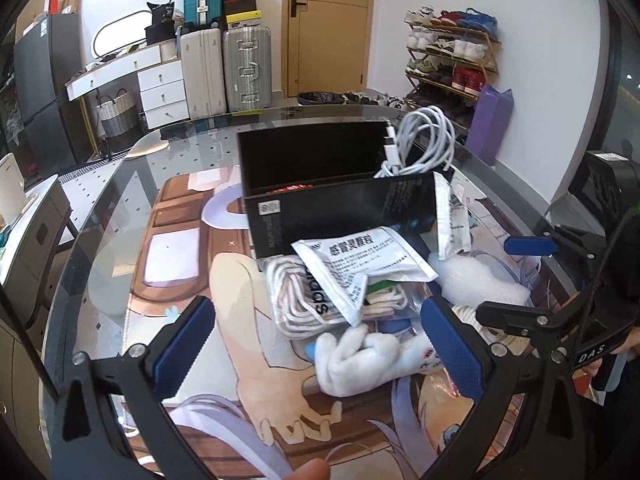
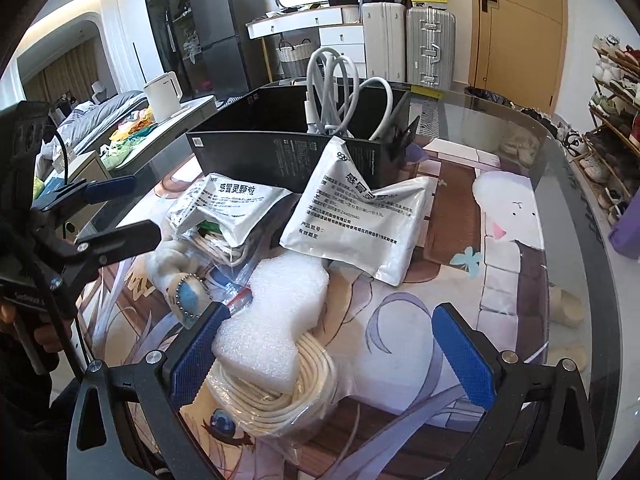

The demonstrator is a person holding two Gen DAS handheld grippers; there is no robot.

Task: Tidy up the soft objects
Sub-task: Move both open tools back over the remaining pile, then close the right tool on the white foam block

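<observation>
A white plush toy lies on the printed mat between the fingers of my open left gripper, which touches nothing. Behind the toy sit a bag of white laces and a silver sachet. My right gripper is open over a white foam piece and a bagged coil of cream cable, holding neither. A black box holds a white charging cable. A larger silver sachet leans on the box. Each gripper shows in the other's view: the right gripper, the left gripper.
The glass table's curved edge runs close on the right, with a shoe rack beyond it. Suitcases and a white desk stand by the door. Bare mat lies right of the foam.
</observation>
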